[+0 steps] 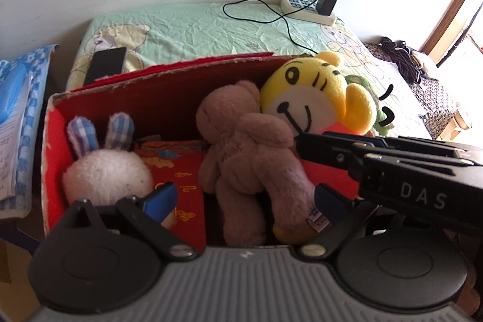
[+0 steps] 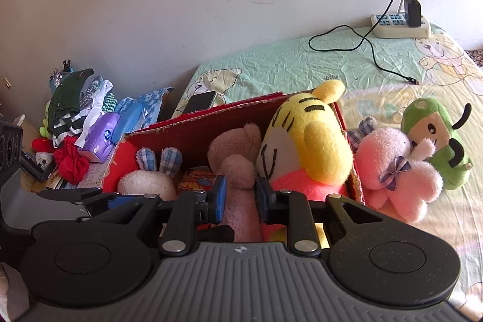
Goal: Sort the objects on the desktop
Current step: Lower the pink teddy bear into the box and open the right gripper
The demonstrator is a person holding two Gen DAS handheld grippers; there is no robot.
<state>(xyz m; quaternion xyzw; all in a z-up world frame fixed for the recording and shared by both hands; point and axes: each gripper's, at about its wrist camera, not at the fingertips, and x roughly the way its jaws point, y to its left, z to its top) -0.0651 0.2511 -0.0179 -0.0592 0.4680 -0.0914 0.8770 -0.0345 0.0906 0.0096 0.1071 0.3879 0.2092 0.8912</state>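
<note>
A red cardboard box (image 1: 181, 71) (image 2: 211, 119) stands on the bed and holds a white bunny (image 1: 105, 171) (image 2: 145, 183), a brown teddy bear (image 1: 241, 147) (image 2: 235, 153) and a yellow tiger plush (image 1: 308, 92) (image 2: 311, 135). My right gripper (image 2: 241, 195) is shut on the bear's lower body over the box; in the left wrist view it (image 1: 302, 144) reaches in from the right. My left gripper (image 1: 246, 199) stands open at the box's near side, and the bear's leg lies against its right pad. A pink bunny (image 2: 398, 168) and a green plush (image 2: 434, 141) lie on the bed right of the box.
Behind the box on the green bedsheet (image 2: 271, 65) lie a black phone (image 1: 105, 62) (image 2: 200, 101), a power strip (image 2: 401, 26) with a charger, and a loose black cable (image 2: 377, 56). A pile of clothes and a purple tissue pack (image 2: 101, 138) sit left of the bed.
</note>
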